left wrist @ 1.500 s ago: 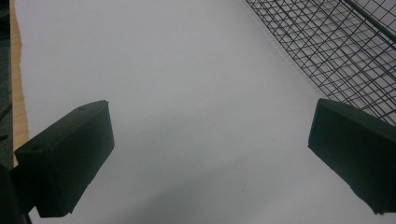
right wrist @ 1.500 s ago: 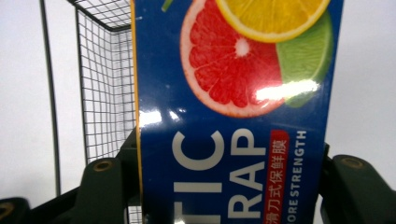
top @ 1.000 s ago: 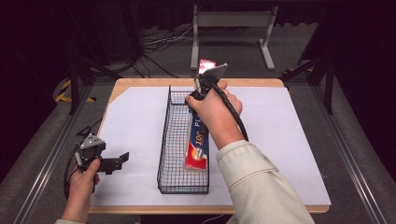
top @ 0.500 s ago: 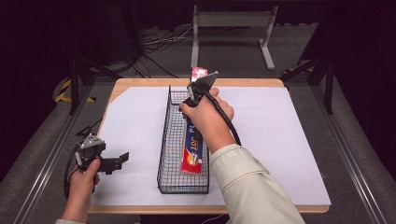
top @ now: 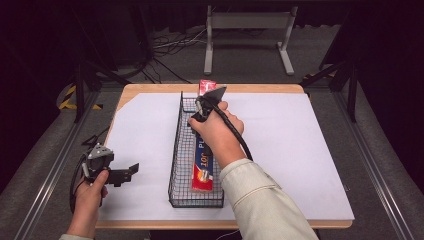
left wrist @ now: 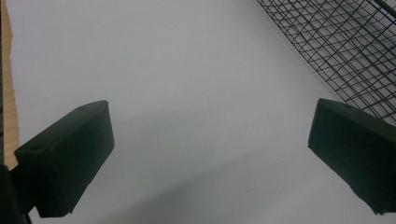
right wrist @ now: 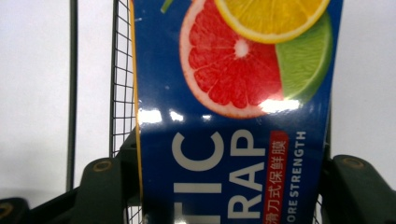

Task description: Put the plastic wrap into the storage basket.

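A long blue plastic-wrap box (top: pixel 204 167) with citrus pictures lies lengthwise in the black wire basket (top: pixel 176 150). Its near end is down inside, and its red far end (top: pixel 206 86) sticks up past the basket's far rim. My right gripper (top: pixel 205 102) is shut on the box near that far end. In the right gripper view the jaws press both long sides of the box (right wrist: pixel 233 116), with my right gripper (right wrist: pixel 231 184) centred on it. At the table's left front, my left gripper (top: pixel 129 171) is open with nothing in it. In its own view the left gripper (left wrist: pixel 210 154) hangs over white sheet beside the basket mesh (left wrist: pixel 345 51).
A white sheet (top: pixel 300 145) covers the wooden table (top: pixel 150 89). The basket stands in the middle, running front to back. A metal stand (top: pixel 247 22) and cables lie on the floor beyond the far edge. The right gripper's cable (top: pixel 240 137) trails over the forearm.
The right hand has brought the box's far end left and lower, toward the basket's far rim. The left gripper has stayed still and open.
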Motion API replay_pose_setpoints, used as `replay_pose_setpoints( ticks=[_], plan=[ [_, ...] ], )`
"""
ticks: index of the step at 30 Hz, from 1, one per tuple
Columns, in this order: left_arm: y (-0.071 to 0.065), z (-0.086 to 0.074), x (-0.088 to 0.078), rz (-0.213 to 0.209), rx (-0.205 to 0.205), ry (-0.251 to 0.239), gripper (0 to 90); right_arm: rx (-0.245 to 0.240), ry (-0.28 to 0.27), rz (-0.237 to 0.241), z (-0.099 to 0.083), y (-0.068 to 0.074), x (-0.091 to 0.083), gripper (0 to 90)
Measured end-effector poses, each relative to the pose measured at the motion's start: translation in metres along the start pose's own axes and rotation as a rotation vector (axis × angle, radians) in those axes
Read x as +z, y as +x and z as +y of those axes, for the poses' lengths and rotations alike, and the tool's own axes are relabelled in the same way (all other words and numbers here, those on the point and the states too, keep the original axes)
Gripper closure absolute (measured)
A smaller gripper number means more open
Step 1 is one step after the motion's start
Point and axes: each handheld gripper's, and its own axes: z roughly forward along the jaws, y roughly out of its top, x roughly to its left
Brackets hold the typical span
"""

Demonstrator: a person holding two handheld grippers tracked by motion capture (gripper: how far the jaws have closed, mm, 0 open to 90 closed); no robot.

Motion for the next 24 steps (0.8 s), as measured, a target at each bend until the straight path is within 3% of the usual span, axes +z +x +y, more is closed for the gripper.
replay_pose_setpoints(
  ticks=[10, 24],
  plan=[
    [0.001, 0.0, 0.0, -0.002, -0.001, 0.002, 0.8, -0.019, 0.029, -0.017, -0.001, -0.002, 0.019, 39.9],
    [0.002, 0.0, 0.001, -0.003, -0.007, 0.004, 0.8, -0.011, 0.066, -0.026, -0.005, -0.002, 0.034, 39.9]
  ],
)
